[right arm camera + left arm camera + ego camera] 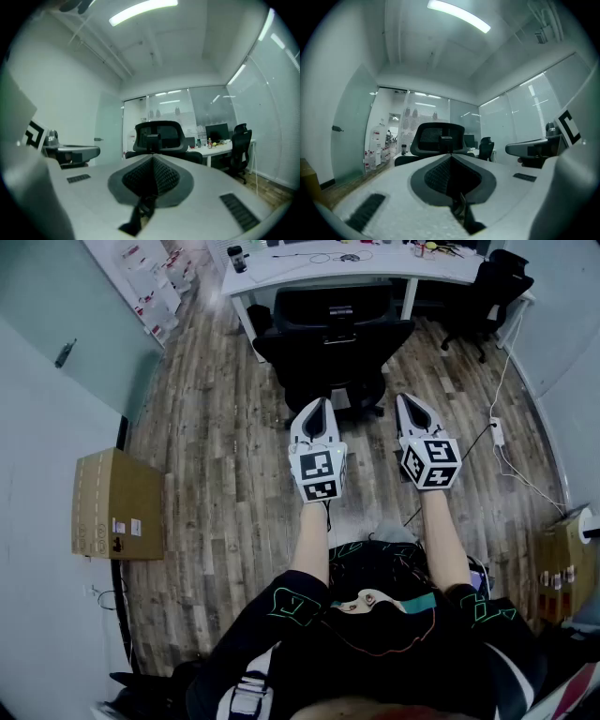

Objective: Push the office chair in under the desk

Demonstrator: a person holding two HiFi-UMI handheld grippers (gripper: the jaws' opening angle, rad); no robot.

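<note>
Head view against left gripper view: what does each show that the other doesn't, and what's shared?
Only the head view shows the person's arms and the power strip on the floor at right. Only the left gripper view shows the ceiling and its light strip. Both show the office chair, backrest facing you, the white desk beyond it, the second chair, and the left gripper and right gripper, jaws together, holding nothing.
</note>
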